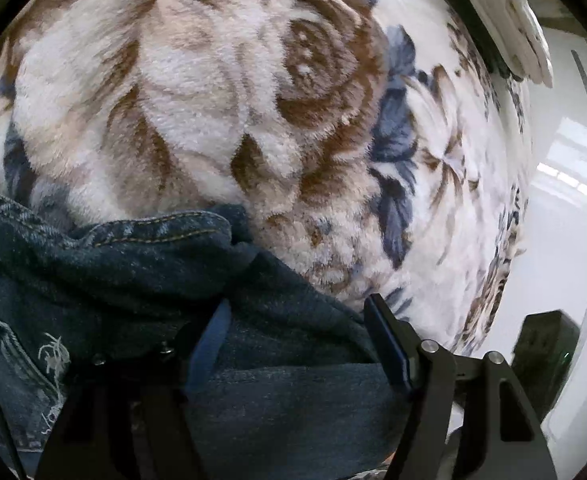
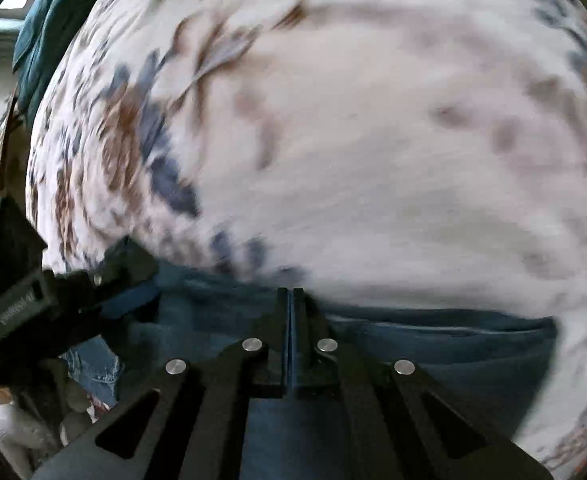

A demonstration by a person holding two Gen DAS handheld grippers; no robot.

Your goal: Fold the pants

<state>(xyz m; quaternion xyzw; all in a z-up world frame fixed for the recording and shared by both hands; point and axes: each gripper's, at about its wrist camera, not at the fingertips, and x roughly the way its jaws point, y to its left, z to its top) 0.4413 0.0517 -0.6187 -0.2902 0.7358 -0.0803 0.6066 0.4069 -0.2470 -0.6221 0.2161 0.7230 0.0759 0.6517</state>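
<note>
Nearest in the left wrist view, the left tongs (image 1: 297, 320) stand wide apart, and a fold of the dark blue jeans (image 1: 141, 272) runs between the two blue-padded fingers (image 1: 385, 340); whether the pads press on the cloth cannot be told, so no grip is certain. The denim bunches under the tool, with a yellow-stitched hem (image 1: 165, 230) curling up just beyond and a worn, frayed patch (image 1: 53, 354) low on the left.

In the right wrist view, the right tongs (image 2: 290, 294) are pressed fully together, the fingers meeting with only a thin dark seam between them. Their tip lies at the far edge of the jeans (image 2: 433, 344), but the picture is blurred and no cloth is seen caught between them. The left tool shows at the left edge of this view, over the same denim.

Beyond the jeans spreads a plush blanket (image 1: 221, 92) in white with brown roses and blue-grey leaves, and the pants lie on it. Farther off, a white ribbed cloth (image 1: 505, 20) sits at the blanket's far corner in the left view, and a teal fabric (image 2: 53, 28) hangs past the blanket's upper left in the right view.
</note>
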